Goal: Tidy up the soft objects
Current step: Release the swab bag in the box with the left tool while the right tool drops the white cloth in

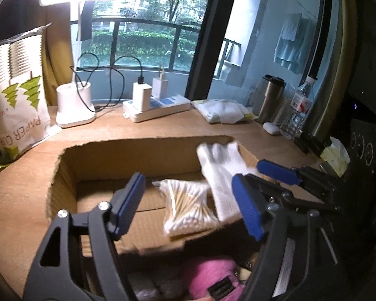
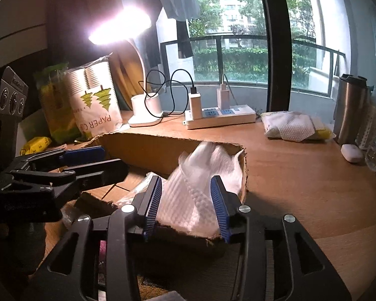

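The white knit glove [image 2: 200, 190] lies draped over the cardboard box's [image 1: 70, 170] right corner beside a bag of cotton swabs [image 1: 188, 205], apparently just dropped, since the right hand-held gripper [image 2: 188, 205] and the left hand-held gripper [image 1: 188, 200] both stand released.

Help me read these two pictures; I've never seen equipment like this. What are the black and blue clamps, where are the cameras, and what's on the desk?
No robot here: a person holds a two-finger tool in each hand, each with its own fisheye camera. One picture looks along the left tool, open over a cardboard box. The other looks along the right tool, open around a blurred white glove at the box's right end; a firm grip isn't evident. A bag of cotton swabs lies inside. Behind stand a lamp, a power strip and a paper-cup pack.
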Demonstrator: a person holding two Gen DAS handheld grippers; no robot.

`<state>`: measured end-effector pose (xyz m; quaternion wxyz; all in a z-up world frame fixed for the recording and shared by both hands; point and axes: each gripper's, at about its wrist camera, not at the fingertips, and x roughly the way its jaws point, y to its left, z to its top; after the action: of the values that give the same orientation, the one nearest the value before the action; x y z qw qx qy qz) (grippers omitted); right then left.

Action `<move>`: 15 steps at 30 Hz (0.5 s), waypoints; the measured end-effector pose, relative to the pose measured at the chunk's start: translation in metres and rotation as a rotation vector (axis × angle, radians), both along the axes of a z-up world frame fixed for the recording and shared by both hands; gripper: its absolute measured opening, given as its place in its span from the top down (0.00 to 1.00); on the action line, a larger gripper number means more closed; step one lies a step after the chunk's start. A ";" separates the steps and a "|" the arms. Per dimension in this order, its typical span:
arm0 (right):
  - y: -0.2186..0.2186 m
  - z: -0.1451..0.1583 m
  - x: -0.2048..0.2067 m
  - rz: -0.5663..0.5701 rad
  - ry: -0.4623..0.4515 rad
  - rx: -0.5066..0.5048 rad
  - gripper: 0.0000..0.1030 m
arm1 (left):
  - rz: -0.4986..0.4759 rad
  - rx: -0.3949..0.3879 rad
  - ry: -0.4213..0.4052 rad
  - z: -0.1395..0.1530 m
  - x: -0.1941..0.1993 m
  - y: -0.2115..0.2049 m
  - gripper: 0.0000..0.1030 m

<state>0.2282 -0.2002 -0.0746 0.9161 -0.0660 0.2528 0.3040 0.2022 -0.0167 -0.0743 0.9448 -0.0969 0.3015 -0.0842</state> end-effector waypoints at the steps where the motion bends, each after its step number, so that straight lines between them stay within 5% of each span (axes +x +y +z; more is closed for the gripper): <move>1: 0.000 0.000 -0.001 -0.002 -0.002 -0.002 0.58 | 0.004 0.002 -0.003 0.001 -0.002 0.002 0.29; 15: 0.002 0.013 -0.037 -0.010 -0.034 -0.035 0.57 | 0.029 0.028 -0.048 0.005 -0.043 0.017 0.28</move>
<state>0.1914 -0.1980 -0.0618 0.9206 -0.0859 0.2428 0.2936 0.1590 0.0003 -0.0696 0.9542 -0.0858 0.2783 -0.0684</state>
